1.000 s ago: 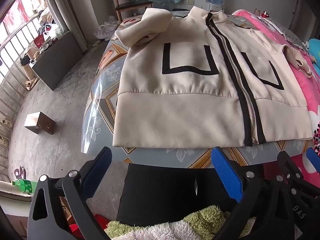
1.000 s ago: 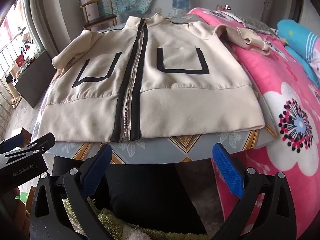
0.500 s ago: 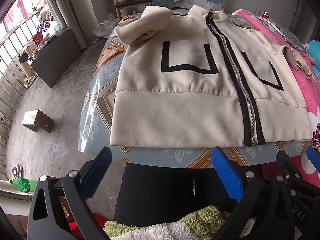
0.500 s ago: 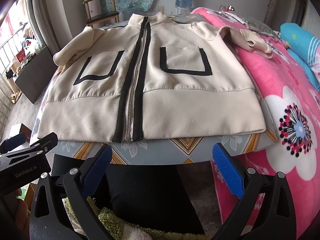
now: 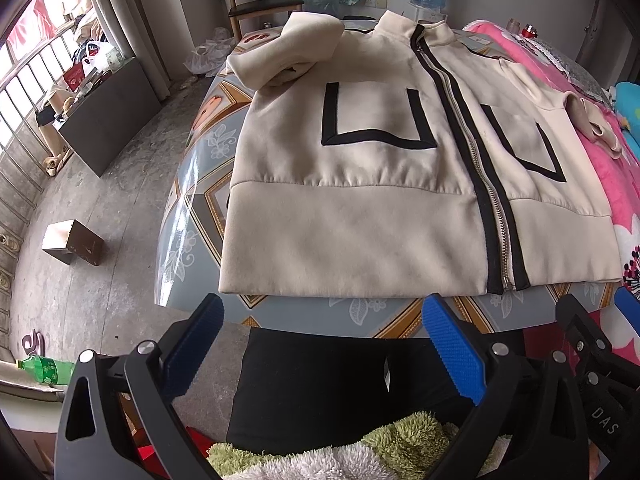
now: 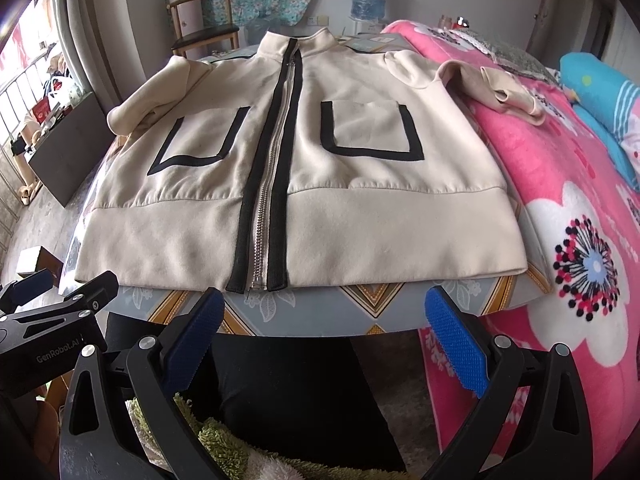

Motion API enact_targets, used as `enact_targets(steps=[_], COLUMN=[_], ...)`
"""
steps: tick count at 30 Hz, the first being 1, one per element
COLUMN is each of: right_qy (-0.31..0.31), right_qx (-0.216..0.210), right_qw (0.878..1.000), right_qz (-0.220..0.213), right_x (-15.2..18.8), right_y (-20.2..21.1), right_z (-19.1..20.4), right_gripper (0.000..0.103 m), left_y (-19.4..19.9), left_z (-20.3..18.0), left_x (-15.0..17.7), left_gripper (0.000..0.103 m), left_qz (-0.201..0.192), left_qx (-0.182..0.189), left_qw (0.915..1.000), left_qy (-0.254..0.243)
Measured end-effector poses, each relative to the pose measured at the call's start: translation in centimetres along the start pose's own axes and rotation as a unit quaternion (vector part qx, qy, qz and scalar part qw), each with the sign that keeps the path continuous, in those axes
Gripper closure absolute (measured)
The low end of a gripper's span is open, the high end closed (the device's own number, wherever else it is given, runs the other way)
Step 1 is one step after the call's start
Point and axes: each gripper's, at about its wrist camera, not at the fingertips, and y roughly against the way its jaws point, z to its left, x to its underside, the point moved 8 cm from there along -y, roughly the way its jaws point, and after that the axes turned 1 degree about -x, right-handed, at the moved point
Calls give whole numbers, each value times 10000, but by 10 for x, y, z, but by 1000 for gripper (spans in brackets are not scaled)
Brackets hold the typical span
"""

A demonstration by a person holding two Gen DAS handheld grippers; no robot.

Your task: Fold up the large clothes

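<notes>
Bedroom, patterned table (image 5: 192,216) with a glossy cover, pink floral blanket (image 6: 560,184) on the bed beside it. Cream zip jacket (image 5: 360,208) lies face up on my table, zipped, hem toward me, collar at the far edge. Its left sleeve (image 5: 288,52) is bunched up over the shoulder; the other sleeve (image 6: 500,88) trails off onto the blanket. Nothing folded yet, I judge.

Change over the last second: small. Jacket hasn't shifted; it just sits a bit closer and lower in both views, so I've eased both tools forward toward the hem. Means I'm in the approach, no cloth contact yet.

My left gripper (image 5: 320,344) hovers short of the table edge, facing the hem's left half, fingers spread wide, nothing between them. My right gripper (image 6: 324,336) is the same: fingers apart, empty, level, aimed at the hem near the zipper (image 6: 268,184) and right half. Both are side by side, the left tool showing at the corner of the right view. My dark trousers below.
</notes>
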Motion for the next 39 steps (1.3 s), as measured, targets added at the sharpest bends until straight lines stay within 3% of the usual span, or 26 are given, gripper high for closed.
enact_targets(steps=[39], right_qy=[-24], right_qx=[21], right_qw=[10000], right_qz=[8], right_x=[-1], right_y=[1], right_z=[-3], right_gripper=[7], left_y=[-1], left_z=[2], left_x=[-1], left_gripper=[5], left_qz=[-17], left_qx=[-51], left_qw=[10000], left_qy=[2])
